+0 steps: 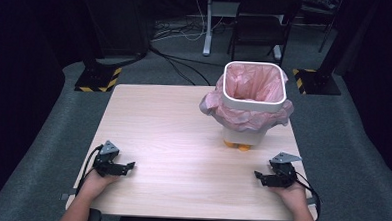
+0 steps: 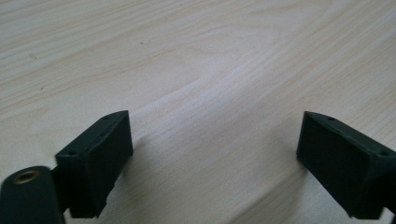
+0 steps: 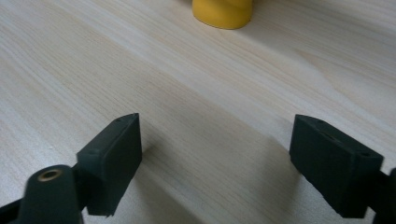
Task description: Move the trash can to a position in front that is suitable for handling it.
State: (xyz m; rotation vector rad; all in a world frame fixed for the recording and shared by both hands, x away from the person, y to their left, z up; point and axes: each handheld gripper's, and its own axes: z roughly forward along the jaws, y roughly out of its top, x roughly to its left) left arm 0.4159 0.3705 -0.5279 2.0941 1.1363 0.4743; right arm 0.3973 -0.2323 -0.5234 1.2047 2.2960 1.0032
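The bin's (image 1: pixel 253 95) lower body is largely covered by the pink bag (image 1: pixel 244 115) draped over its rim. Of the yellow pieces (image 1: pixel 237 145) under the bin, just the bottom edges are seen in the high view, and what they are cannot be told. In the right gripper view one yellow piece (image 3: pixel 223 12) is cut off by the top edge. The person's forearms are cut off by the high view's bottom edge.

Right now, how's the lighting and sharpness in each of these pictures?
High view: dim with dark surroundings, the table lit, the pink-lined bin slightly soft. Left gripper view: bright wood grain, soft shadow by the left claw. Right gripper view: evenly lit, right claw shadowed, a yellow object cropped at the top.
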